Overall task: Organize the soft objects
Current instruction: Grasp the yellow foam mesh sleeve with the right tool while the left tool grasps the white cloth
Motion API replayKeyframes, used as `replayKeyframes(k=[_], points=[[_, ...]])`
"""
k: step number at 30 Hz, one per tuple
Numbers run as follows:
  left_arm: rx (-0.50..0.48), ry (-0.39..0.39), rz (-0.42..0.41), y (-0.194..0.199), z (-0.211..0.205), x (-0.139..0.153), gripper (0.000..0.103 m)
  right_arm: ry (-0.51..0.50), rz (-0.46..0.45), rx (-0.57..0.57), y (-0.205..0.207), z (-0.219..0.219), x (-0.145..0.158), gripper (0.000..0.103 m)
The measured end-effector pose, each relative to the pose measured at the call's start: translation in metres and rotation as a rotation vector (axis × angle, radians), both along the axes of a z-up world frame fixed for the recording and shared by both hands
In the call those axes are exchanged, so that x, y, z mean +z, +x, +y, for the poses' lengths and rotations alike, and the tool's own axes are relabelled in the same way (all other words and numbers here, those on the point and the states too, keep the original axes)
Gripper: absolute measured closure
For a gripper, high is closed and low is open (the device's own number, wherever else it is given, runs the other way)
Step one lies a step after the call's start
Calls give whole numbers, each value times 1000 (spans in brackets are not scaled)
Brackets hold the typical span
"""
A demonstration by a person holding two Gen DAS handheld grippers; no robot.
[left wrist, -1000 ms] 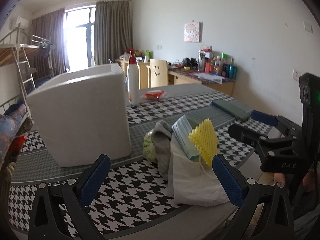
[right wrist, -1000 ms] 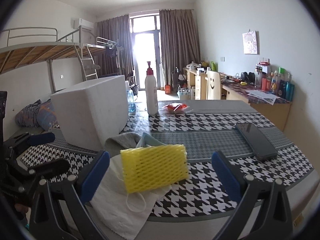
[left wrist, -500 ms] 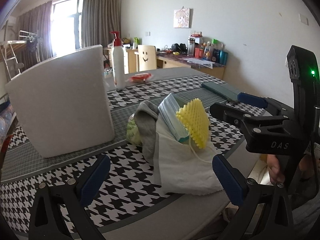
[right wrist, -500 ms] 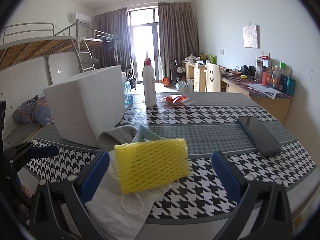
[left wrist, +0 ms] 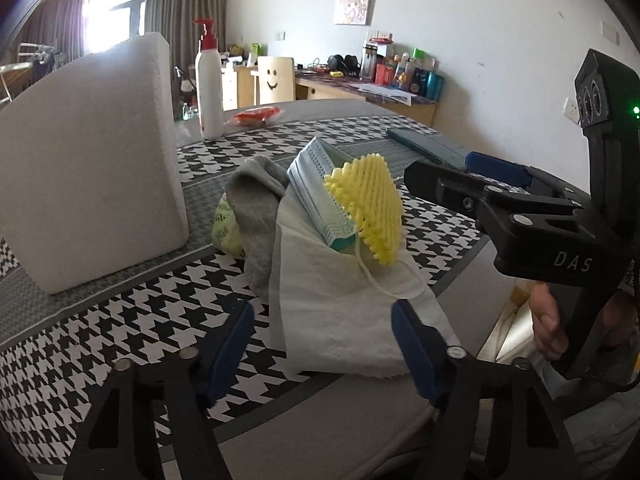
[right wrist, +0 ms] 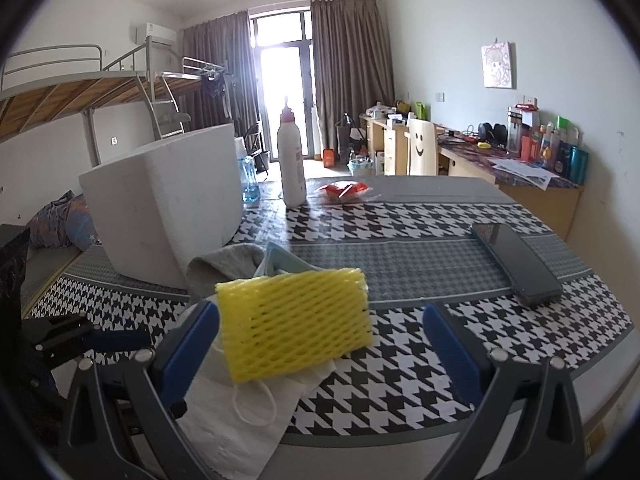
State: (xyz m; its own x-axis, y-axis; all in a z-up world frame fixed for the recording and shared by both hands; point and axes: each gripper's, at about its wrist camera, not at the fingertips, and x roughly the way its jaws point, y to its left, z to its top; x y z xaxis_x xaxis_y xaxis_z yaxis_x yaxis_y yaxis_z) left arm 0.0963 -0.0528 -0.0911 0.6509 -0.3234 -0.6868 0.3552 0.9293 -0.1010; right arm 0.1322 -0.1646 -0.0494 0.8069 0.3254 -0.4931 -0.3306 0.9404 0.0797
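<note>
Right wrist view: the yellow foam net (right wrist: 294, 322) is seen lying crosswise atop the pile, just ahead of the right gripper (right wrist: 320, 344), whose jaws are spread open and empty; the left gripper (left wrist: 322, 344) is likewise open.

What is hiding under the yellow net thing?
The yellow foam net lies on a blue face mask, and under that a white paper towel. A grey cloth sits beside them. Anything deeper is covered.

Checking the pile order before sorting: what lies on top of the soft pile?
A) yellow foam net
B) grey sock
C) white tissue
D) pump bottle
A: the yellow foam net rests on the face mask and white tissue, with the grey sock behind.
</note>
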Motion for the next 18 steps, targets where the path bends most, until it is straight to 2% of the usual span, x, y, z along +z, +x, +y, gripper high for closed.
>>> replayKeyframes(k=[8,14,16,18], points=[[-24,2,20,9,-9,-4,63,-5,30,5,6,4,-7,0],[-57,-23,31,12,-13,-6,88,-8,59,8,15,7,-11,0],[-67,-28,36,13,-14,-7,88,-11,68,11,18,9,-12,0],[-68,-25,31,13,-14,-6,94,-13,76,16,19,10,-14,0]])
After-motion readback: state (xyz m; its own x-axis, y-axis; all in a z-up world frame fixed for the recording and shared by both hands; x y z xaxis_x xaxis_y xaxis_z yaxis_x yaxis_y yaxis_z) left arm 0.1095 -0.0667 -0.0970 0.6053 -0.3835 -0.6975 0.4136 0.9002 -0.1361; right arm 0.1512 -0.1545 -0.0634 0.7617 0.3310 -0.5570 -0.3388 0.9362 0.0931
